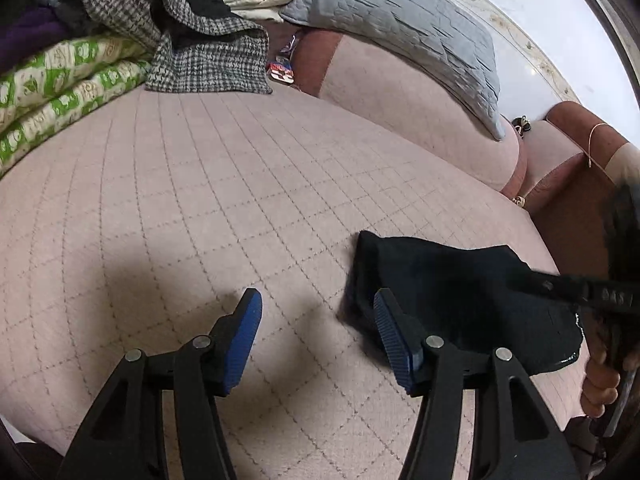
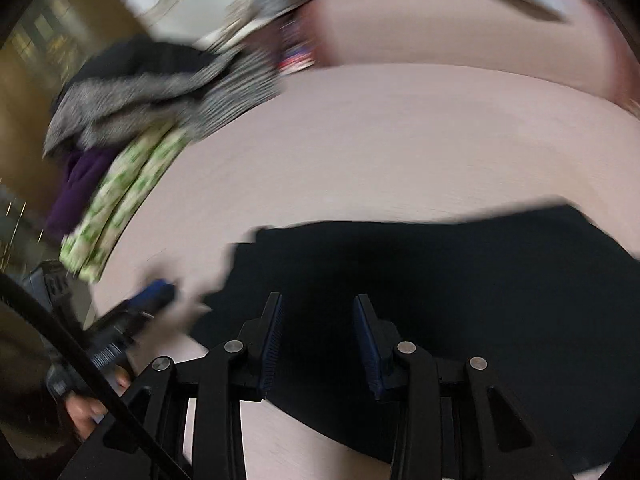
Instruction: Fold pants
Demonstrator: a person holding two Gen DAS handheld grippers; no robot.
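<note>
The left gripper (image 1: 318, 312) holds its jaws apart over the pink quilted sofa seat (image 1: 180, 200), empty, just beside the black pants (image 1: 460, 280). The right gripper (image 2: 318, 320) hangs with jaws apart above the pants, gripping nothing. Piled clothes (image 1: 120, 20) and a grey cushion (image 1: 400, 20) lie behind.

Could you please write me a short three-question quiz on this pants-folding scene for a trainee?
1. True or false: the left gripper has its pads pressed on the black pants.
2. What lies beside the houndstooth garment at the far left? A) green patterned bedding B) a red towel C) a cardboard box
3. Name the colour of the quilted cover under the pants.

Key
1. False: its jaws stand apart, with only bare cover between them.
2. A: the green patterned bedding.
3. Pale pink.
</note>
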